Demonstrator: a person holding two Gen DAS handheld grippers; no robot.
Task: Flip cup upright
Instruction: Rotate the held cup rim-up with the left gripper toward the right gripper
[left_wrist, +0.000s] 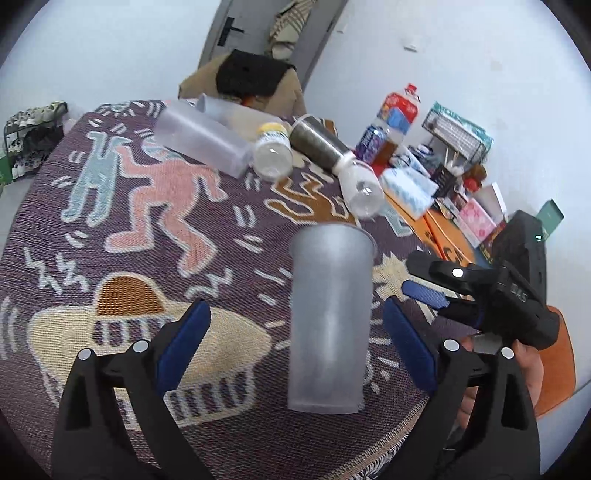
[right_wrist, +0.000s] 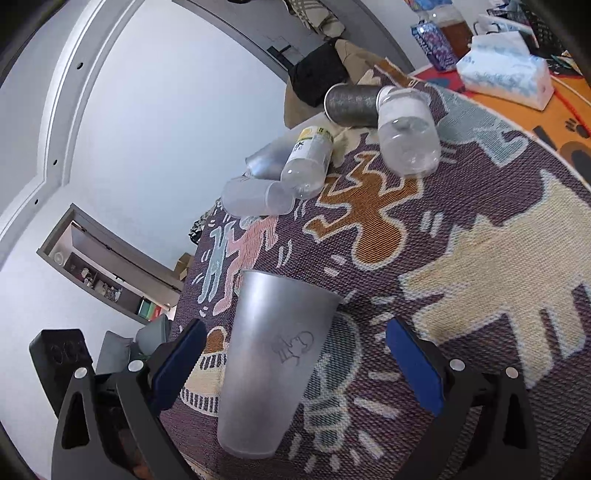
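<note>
Where the patterned woven cloth (left_wrist: 155, 206) covers the surface, a frosted, translucent grey cup (left_wrist: 328, 317) lies on its side toward the near edge, its wide rolled rim pointing toward the far edge and its narrower flat base pointing back at the cameras. The cup is tapered, cloudy throughout, and appears to hold nothing; in the right wrist view (right_wrist: 273, 365) a faint line-drawn emblem shows on its wall. The left tool (left_wrist: 295, 347) stands wide open, its blue-padded fingers (left_wrist: 184, 347) flanking the cup on either side with clear gaps, touching nothing. The right tool (right_wrist: 295, 369) is likewise spread wide, the cup lying between its fingers, nearer the left-hand pad (right_wrist: 177, 365) and well apart from the other; no contact is visible. In the left wrist view the right tool (left_wrist: 447, 295) appears just right of the cup, held in a hand (left_wrist: 524, 373). Toward the far edge lie several containers on their sides: a large frosted tumbler (left_wrist: 201, 138), a clear bottle with a yellow-and-white label (left_wrist: 273, 149), a dark grey cup (left_wrist: 319, 142) and a clear bottle with a white label (left_wrist: 360, 186) touching it. At the far right corner, off the cloth, sit a tissue pack (left_wrist: 408, 186), a drink can (left_wrist: 371, 142) and a red-capped bottle (left_wrist: 400, 109).
</note>
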